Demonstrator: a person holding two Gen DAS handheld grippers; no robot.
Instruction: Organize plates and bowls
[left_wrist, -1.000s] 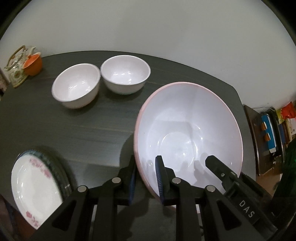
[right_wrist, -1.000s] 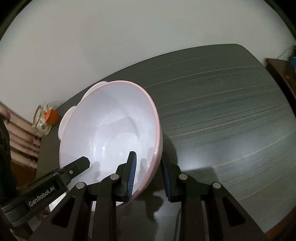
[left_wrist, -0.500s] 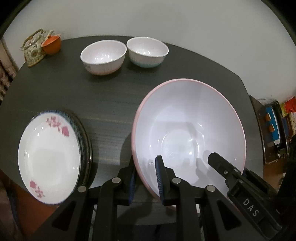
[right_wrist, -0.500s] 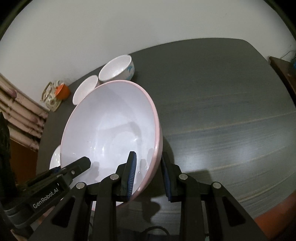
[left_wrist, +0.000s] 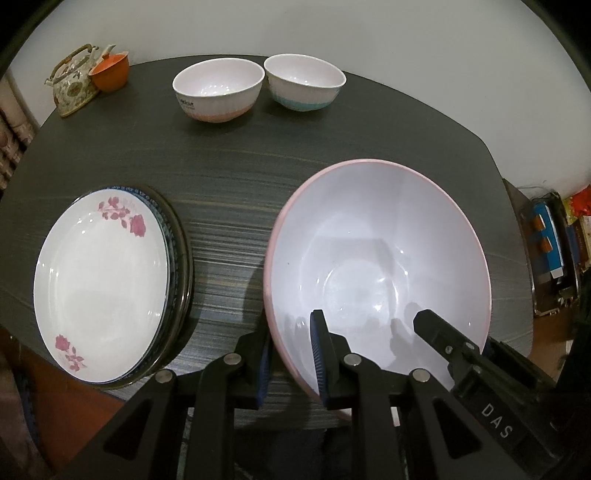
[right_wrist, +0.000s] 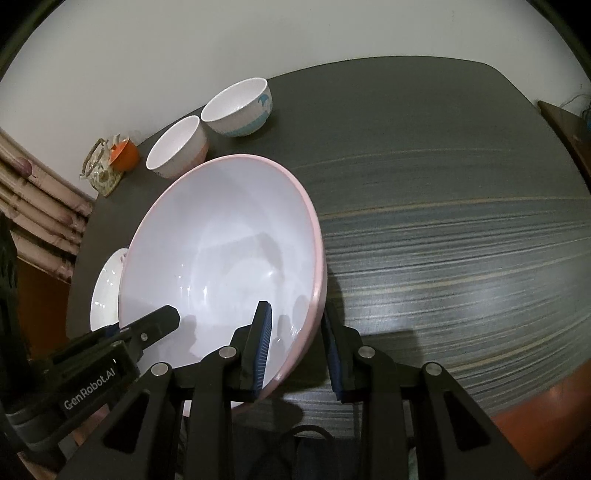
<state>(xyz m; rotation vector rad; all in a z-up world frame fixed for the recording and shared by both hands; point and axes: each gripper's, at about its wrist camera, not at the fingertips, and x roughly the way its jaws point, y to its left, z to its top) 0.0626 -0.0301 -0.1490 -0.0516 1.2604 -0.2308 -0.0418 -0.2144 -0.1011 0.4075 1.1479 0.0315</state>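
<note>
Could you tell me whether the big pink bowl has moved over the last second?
Yes: the big pink bowl, gripped by both grippers, has drawn back from the two small bowls toward the table's near edge.

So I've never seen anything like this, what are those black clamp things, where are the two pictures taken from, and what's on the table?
The black clamps are hand-held grippers: a person holds one in each hand, and each carries a wide-angle camera looking along its two fingers. One picture comes from the left gripper, the other from the right gripper. Both are closed on the rim of the same large pink-rimmed bowl, one finger inside and one outside, on opposite sides. On the dark table lies a stack of plates, the top one white with pink flowers. Farther back, two small bowls stand side by side, and at the far corner a patterned teapot beside an orange cup.
</note>
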